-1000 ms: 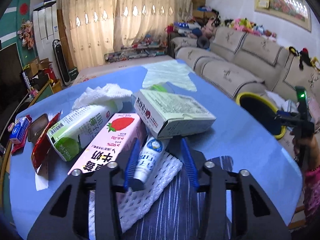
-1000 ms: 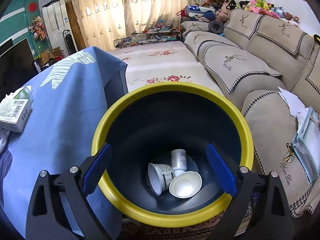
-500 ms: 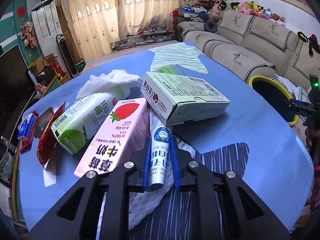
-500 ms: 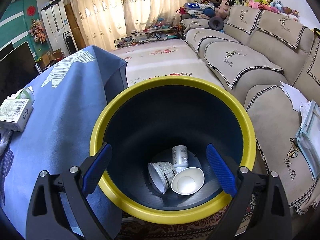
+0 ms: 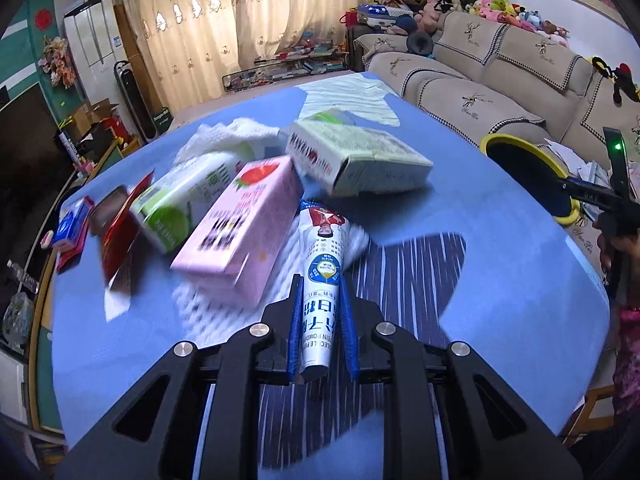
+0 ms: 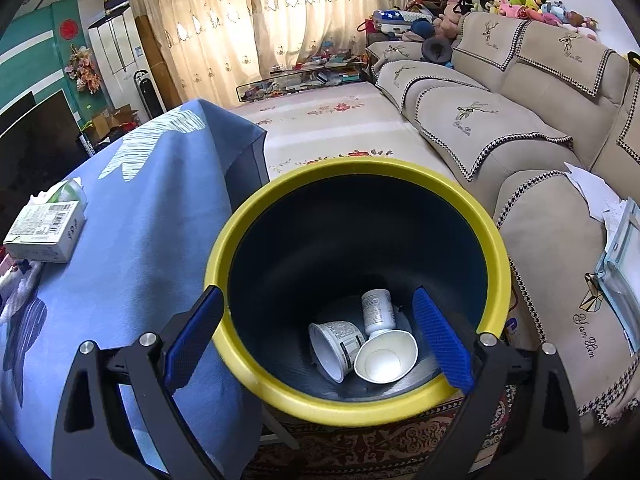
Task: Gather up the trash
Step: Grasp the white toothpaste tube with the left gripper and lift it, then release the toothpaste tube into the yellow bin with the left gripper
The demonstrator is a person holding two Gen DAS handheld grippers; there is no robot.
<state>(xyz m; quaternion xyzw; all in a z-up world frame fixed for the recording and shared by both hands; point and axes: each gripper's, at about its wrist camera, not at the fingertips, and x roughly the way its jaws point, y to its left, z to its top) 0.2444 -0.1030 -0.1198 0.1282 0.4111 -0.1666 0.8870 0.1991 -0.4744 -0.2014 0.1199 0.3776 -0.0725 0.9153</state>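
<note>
One white tube [image 5: 323, 280] lies lengthwise between the two blue pads of the left gripper [image 5: 320, 308] at lower centre of the left wrist view. The jaws have just been closing and now pinch its lower half from both sides. Its upper end, printed with a small figure, sticks out past the fingertips toward the pile and lies over a piece of white foam netting [image 5: 208, 300].

Just above and left of the tube are three cartons: a pink one [image 5: 240, 232] with a strawberry picture, a green and white one [image 5: 180, 200] to its left, and a pale green box [image 5: 360, 164] at upper centre. A crumpled white tissue [image 5: 228, 136] sits behind them, and a red wrapper [image 5: 120, 236] and a small blue packet [image 5: 72, 228] lie at the far left. All rest on the blue tablecloth [image 5: 500, 272].

In the right wrist view, the right gripper [image 6: 316, 340] hangs with its jaws wide apart and nothing between them, above one yellow-rimmed bin [image 6: 496, 240] that fills the centre of the frame. On the bin's dark bottom lie three things, touching: a white cup [image 6: 336, 344] on its side, a small white bottle [image 6: 378, 312], and a white bowl [image 6: 384, 360].
</note>
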